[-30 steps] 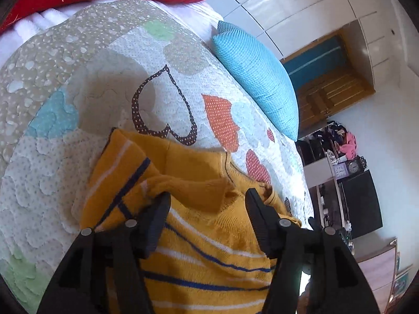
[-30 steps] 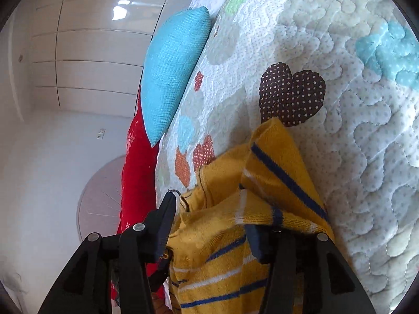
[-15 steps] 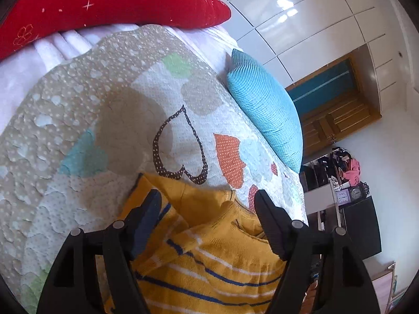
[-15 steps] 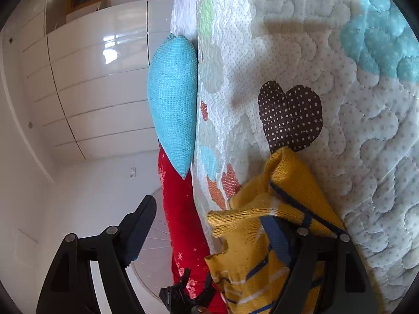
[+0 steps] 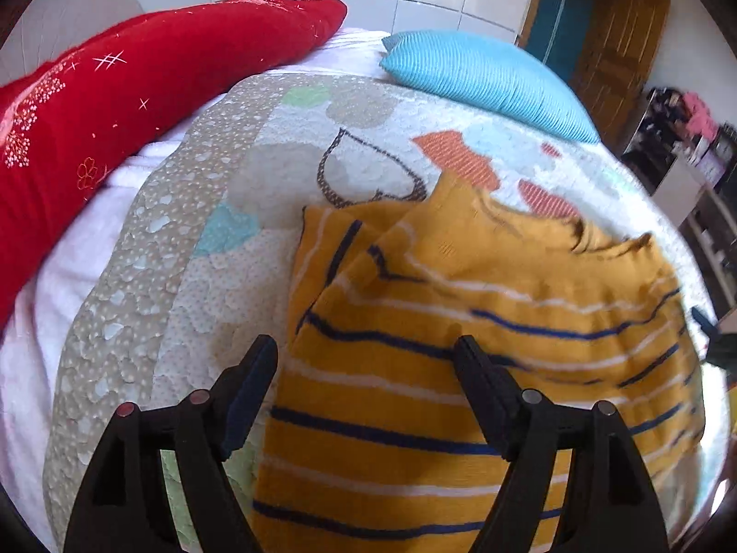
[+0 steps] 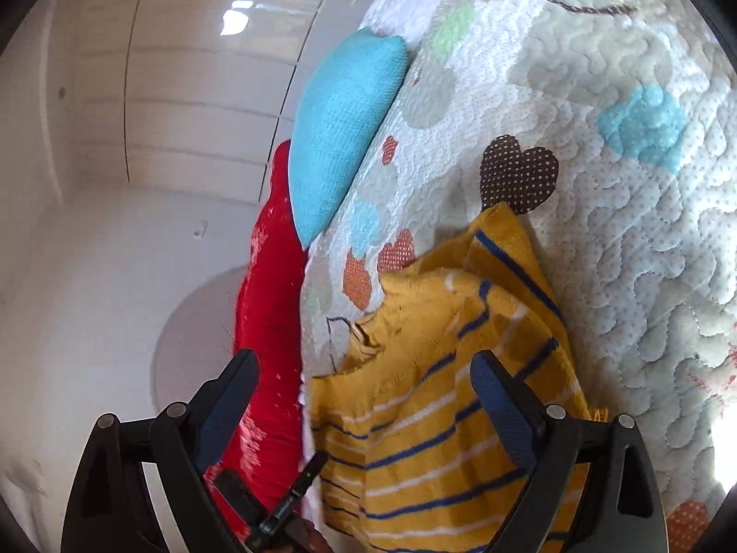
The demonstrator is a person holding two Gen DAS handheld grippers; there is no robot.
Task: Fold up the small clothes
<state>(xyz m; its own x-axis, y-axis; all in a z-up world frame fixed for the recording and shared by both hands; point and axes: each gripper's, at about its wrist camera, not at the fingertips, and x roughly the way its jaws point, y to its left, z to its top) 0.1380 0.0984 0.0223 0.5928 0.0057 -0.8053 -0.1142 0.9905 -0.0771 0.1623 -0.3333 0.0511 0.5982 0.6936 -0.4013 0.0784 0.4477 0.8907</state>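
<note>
**A:** Since a second ago both tools let go of the sleeve and pulled back. The left tool gapes wide, holding nothing, and the right tool does too.

**B:** Yep. The yellow striped sweater lies on the heart-print quilt, sleeves tucked in, blue pillow at 1 o'clock. Looks mid-fold to me; next probably needs grabbing the hem at 6 o'clock and folding it toward the collar.
</note>
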